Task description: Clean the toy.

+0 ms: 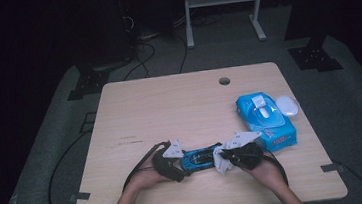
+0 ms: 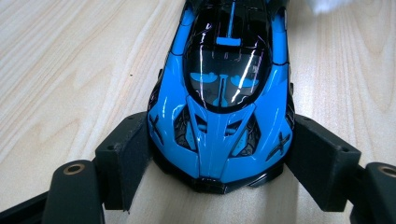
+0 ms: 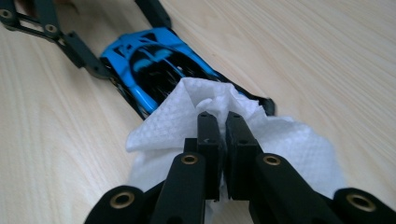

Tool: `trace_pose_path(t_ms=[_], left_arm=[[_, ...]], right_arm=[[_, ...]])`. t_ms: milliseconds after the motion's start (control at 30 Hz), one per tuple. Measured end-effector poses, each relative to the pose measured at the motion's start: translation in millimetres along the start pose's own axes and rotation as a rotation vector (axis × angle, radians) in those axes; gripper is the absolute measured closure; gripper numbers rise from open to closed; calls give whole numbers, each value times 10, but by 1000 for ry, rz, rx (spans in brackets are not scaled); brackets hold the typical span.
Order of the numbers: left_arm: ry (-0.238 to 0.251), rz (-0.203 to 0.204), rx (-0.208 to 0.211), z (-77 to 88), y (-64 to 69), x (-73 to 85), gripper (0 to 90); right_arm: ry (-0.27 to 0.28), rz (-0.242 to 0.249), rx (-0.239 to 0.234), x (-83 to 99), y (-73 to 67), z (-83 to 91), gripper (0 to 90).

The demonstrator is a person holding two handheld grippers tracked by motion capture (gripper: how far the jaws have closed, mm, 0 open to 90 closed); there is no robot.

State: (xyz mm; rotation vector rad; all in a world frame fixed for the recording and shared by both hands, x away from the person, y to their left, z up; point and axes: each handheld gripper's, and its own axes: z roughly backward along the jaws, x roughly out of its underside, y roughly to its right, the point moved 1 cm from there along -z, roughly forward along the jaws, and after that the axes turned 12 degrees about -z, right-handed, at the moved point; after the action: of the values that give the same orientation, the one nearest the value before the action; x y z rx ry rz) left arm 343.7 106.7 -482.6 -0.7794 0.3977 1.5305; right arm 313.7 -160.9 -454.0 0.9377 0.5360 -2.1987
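Observation:
A glossy blue and black toy car (image 1: 200,158) lies on the wooden table (image 1: 169,108) near its front edge. My left gripper (image 2: 217,161) is shut on the car's (image 2: 224,93) nose, one black pad (image 2: 126,154) against each flank. My right gripper (image 3: 223,126) is shut on a crumpled white wipe (image 3: 177,126) and holds it against the rear of the car (image 3: 149,60). In the high view the left gripper (image 1: 177,165) sits at the car's left end, and at its right end is the right gripper (image 1: 227,158) with the wipe (image 1: 220,159).
A blue pack of wet wipes (image 1: 266,120) lies on the right side of the table, with a white oval lid (image 1: 287,105) beside it. A round cable hole (image 1: 224,81) is near the far edge. Cables trail from both grippers toward the person.

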Motion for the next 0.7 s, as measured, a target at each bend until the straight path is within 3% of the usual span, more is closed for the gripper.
trace_pose_path(t_ms=[167,267,300,367,467,500,700], left_arm=[[1,-1,1,-1,-2,0,253],[0,-1,1,1,-2,1,253],[0,-1,1,1,-2,1,252],[0,0,1,0,-1,1,253],[1,0,1,-1,0,0,253],[1,0,1,-2,-1,0,253],[2,-2,3,2,-7,6,252]], right_arm=[[-2,-27,24,30,93,63,855],[1,-26,-2,20,41,41,855],[-3,3,-10,0,-28,7,854],[-5,9,-12,-5,-33,0,854],[-1,-5,-5,10,12,17,854],[6,-40,-8,29,70,33,855],[4,-26,-16,-19,-31,-62,854]])
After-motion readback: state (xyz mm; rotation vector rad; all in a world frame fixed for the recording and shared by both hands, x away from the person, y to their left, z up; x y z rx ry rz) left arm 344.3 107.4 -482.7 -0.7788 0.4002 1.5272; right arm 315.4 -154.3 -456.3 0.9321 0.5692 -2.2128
